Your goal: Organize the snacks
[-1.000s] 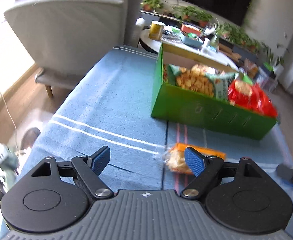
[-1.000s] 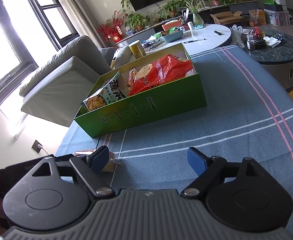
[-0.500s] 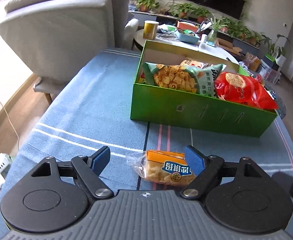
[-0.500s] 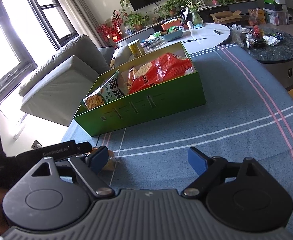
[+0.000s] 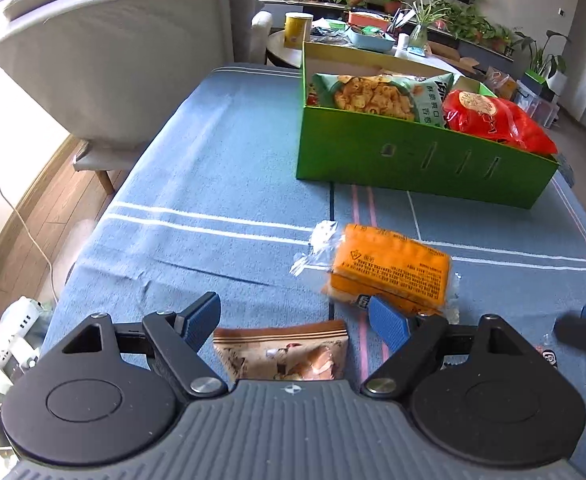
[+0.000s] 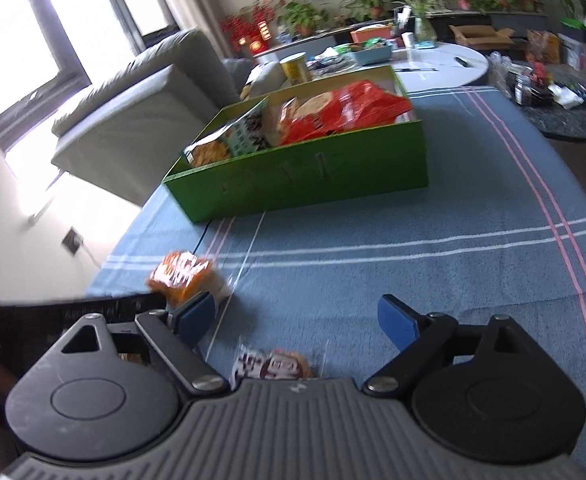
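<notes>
An orange snack packet [image 5: 389, 270] lies on the blue tablecloth, just beyond my right fingertip in the left wrist view; it also shows in the right wrist view [image 6: 181, 274]. A brown snack packet [image 5: 283, 350] lies between the fingers of my open left gripper [image 5: 295, 320]. My right gripper [image 6: 297, 320] is open above a small red-and-white packet [image 6: 277, 366]. The green box [image 5: 413, 156] holds a green chip bag [image 5: 377, 94] and a red bag [image 5: 493, 118]; the box also shows in the right wrist view [image 6: 305, 180].
A grey armchair [image 5: 125, 52] stands left of the table. A round white table [image 6: 433, 66] with clutter is behind the box. The table's left edge [image 5: 93, 240] drops to the floor with a power strip [image 5: 9, 332]. The other gripper's tip [image 5: 585, 328] shows at right.
Both grippers pulled back and lower over the table. The brown packet came into view between the left fingers and a small packet under the right gripper. The orange packet now lies flipped, back side up.
</notes>
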`<act>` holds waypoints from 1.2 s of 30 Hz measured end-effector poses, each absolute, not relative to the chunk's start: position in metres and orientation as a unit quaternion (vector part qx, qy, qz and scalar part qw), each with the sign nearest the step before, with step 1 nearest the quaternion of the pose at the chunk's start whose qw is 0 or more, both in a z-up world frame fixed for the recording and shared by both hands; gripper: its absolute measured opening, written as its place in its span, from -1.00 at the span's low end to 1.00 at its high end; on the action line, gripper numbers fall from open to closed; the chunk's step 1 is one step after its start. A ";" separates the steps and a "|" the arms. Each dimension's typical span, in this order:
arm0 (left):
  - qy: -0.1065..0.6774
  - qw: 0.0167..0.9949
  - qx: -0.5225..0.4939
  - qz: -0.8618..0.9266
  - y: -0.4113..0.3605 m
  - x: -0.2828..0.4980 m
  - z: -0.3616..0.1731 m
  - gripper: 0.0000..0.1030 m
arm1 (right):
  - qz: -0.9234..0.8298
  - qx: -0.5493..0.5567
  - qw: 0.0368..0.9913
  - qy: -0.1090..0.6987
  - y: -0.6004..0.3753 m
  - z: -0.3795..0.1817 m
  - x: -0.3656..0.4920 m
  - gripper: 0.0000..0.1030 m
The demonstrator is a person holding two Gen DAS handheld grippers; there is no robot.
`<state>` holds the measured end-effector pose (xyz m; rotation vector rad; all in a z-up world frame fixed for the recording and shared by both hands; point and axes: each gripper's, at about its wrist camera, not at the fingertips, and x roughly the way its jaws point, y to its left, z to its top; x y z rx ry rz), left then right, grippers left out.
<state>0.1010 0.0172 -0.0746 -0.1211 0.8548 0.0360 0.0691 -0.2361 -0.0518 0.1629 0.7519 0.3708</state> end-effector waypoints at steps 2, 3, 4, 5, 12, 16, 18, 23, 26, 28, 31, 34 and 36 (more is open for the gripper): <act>0.411 0.909 -0.062 0.015 0.019 0.097 -0.071 0.55 | 0.190 0.044 0.909 0.368 -0.231 -0.054 0.062 0.67; 0.410 0.910 -0.064 0.014 0.019 0.096 -0.069 0.55 | 0.192 0.030 0.909 0.370 -0.229 -0.056 0.060 0.67; 0.408 0.910 -0.067 0.013 0.019 0.094 -0.067 0.55 | 0.193 0.018 0.908 0.372 -0.228 -0.056 0.057 0.67; 0.407 0.910 -0.073 0.010 0.019 0.092 -0.064 0.55 | 0.193 0.006 0.907 0.374 -0.227 -0.058 0.056 0.67; 0.431 0.889 -0.152 -0.037 0.015 0.095 -0.057 0.55 | 0.223 -0.081 0.892 0.385 -0.223 -0.062 0.043 0.67; 0.455 0.876 -0.157 -0.039 0.001 0.114 -0.063 0.54 | 0.225 -0.134 0.881 0.394 -0.216 -0.073 0.038 0.68; 0.469 0.868 -0.161 -0.036 -0.005 0.124 -0.068 0.54 | 0.213 -0.149 0.879 0.399 -0.211 -0.080 0.040 0.68; 0.479 0.862 -0.163 -0.024 -0.011 0.142 -0.072 0.54 | 0.196 -0.150 0.886 0.392 -0.207 -0.087 0.048 0.71; 0.481 0.862 -0.158 -0.018 -0.012 0.152 -0.071 0.54 | 0.191 -0.141 0.890 0.388 -0.207 -0.087 0.054 0.71; 0.480 0.863 -0.157 -0.017 -0.013 0.158 -0.072 0.55 | 0.189 -0.135 0.893 0.385 -0.207 -0.088 0.057 0.71; 0.479 0.864 -0.151 -0.012 -0.017 0.167 -0.071 0.55 | 0.186 -0.127 0.896 0.383 -0.206 -0.089 0.061 0.71; 0.483 0.865 -0.133 -0.014 -0.025 0.175 -0.072 0.55 | 0.182 -0.118 0.898 0.382 -0.207 -0.088 0.064 0.71; 0.490 0.863 -0.117 -0.019 -0.033 0.180 -0.076 0.55 | 0.180 -0.113 0.900 0.380 -0.208 -0.088 0.065 0.70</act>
